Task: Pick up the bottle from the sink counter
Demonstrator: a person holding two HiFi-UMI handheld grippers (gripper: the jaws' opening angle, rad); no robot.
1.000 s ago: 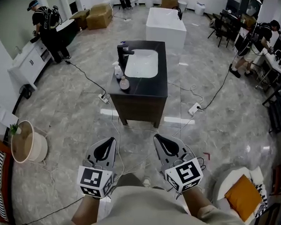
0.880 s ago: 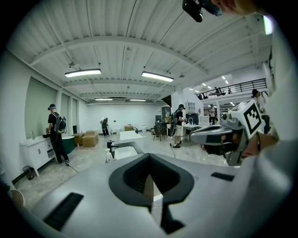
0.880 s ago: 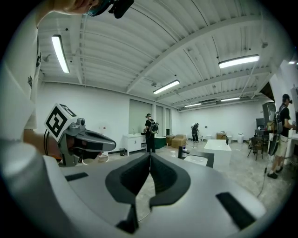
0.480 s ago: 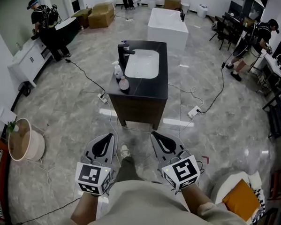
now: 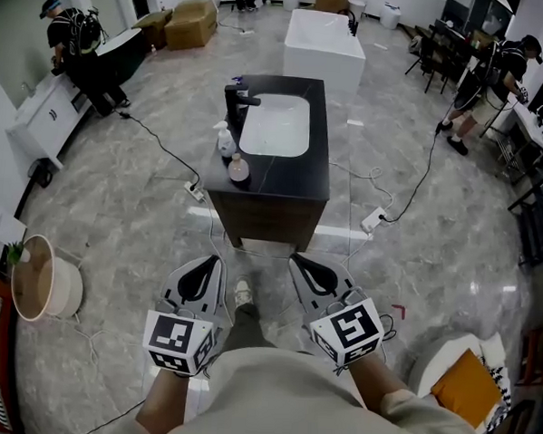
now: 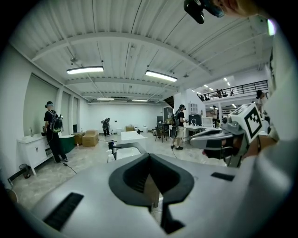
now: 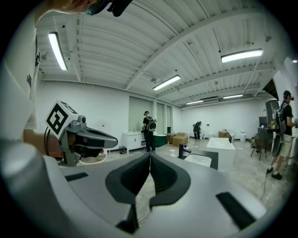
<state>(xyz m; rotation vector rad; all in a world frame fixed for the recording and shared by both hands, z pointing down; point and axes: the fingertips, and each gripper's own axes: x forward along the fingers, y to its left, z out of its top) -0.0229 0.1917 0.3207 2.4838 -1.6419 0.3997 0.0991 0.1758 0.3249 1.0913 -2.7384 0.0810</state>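
Both clenched, nothing between jaws: left hand-held gripper, right hand-held gripper, over floor, well apart from table. Squat round bottle on table's left edge near front-left corner; spray bottle just behind it, beside faucet. Squat round bottle likely light, rigid plastic, smooth, maybe slippery; best taken across body below neck. Pinkish fill seems inside; spray bottle contents unreadable. Basin looks empty.

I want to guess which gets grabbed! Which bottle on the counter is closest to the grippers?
The short round pinkish bottle, nearer the counter front edge; the taller white spray bottle stands behind it.
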